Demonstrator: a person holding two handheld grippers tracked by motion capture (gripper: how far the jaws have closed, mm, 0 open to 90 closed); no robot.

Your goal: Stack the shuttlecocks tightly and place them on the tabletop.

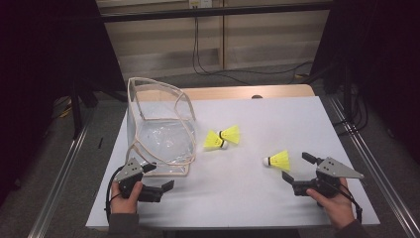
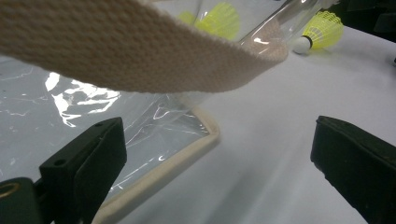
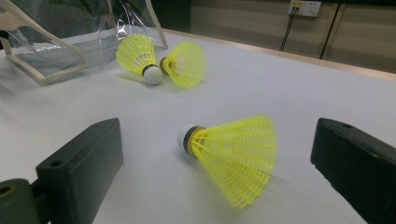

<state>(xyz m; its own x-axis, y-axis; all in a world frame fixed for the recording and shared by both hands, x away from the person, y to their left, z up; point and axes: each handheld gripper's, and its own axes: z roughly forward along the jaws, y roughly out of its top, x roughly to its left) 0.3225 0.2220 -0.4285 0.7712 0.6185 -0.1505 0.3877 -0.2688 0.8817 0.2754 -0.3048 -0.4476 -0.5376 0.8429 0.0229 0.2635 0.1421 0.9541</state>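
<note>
Left gripper (image 2: 215, 172): jaws spread wide, nothing between them. Beige webbing strap (image 2: 116, 51) crosses overhead. Clear plastic bag (image 2: 70, 112) with beige-trimmed edge lies on the white tabletop (image 2: 271, 140) by one jaw. Yellow shuttlecock (image 2: 320, 31) lies beyond; another shows through the plastic.

shuttlecocks (image 1: 277, 159): yellow, white tips | bag (image 1: 161, 134): clear, beige trim | table (image 1: 277, 124): white

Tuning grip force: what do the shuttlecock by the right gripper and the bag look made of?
Shuttlecock: yellow skirt looks like moulded plastic mesh, going by its open ribbed lattice; white rounded nose, matte, perhaps foam or cork, with a dark band.
Bag: clear glossy film, probably soft vinyl, with creases and bright glare. Its edging and strap look like cream woven fabric tape; the weave shows in the left gripper view.
</note>
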